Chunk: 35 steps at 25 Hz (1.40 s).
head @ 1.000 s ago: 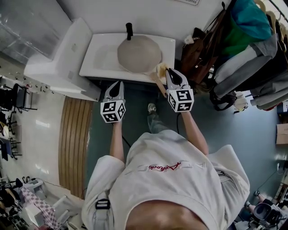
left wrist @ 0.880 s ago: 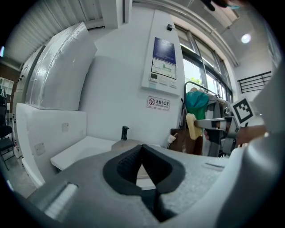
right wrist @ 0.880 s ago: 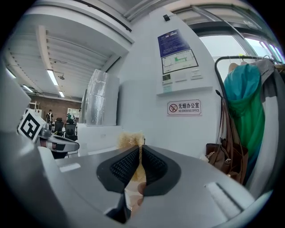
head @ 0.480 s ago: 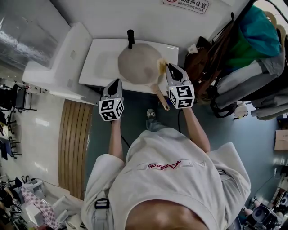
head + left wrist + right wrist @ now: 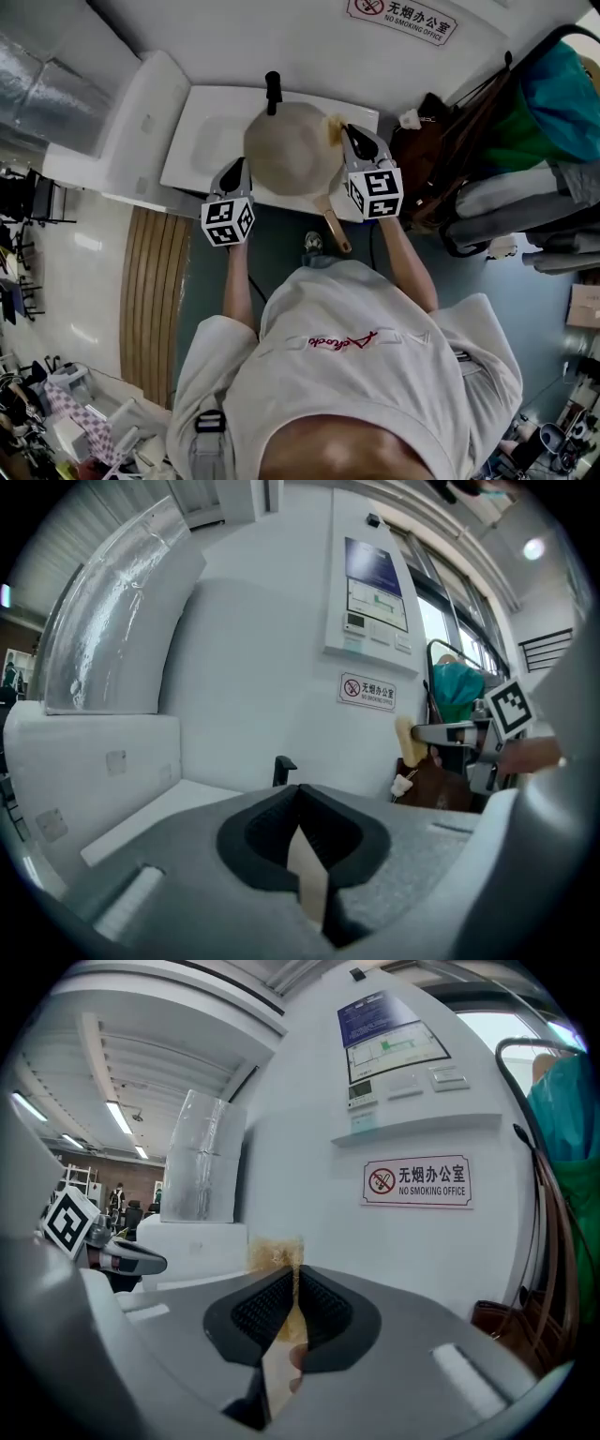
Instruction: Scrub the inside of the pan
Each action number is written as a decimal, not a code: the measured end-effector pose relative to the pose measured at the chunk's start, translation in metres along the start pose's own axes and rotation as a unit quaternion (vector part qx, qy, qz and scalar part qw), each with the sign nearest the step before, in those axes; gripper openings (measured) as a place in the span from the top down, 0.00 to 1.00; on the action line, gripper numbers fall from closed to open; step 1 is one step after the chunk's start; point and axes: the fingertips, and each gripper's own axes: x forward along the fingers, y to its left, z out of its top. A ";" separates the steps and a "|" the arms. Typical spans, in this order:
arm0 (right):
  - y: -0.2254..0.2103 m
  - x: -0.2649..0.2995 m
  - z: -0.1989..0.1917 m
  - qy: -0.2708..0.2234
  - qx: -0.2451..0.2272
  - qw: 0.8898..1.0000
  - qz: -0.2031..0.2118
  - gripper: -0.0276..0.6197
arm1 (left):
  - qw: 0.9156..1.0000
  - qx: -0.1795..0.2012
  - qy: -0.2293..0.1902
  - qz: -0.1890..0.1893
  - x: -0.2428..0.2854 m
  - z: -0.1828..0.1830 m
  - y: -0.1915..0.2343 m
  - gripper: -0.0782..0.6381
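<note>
Pan [image 5: 291, 150] sits over the sink [image 5: 199, 141] basin, just below the tap [image 5: 273, 89], with its handle pointing toward the person. Left gripper [image 5: 236, 169] is clenched on the pan's left rim. Right gripper [image 5: 352, 136] grips a yellowish sponge [image 5: 332, 131] at the pan's right edge.

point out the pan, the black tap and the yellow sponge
round beige pan [image 5: 292, 150], head view, centre of its bowl
black tap [image 5: 273, 90], head view, upright stem
yellow scrub sponge [image 5: 333, 130], head view, exposed tip
</note>
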 end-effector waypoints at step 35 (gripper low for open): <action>0.006 0.145 -0.082 0.113 0.025 0.993 0.021 0.92 | 0.993 -0.041 0.111 -0.001 0.112 -0.074 0.089 0.89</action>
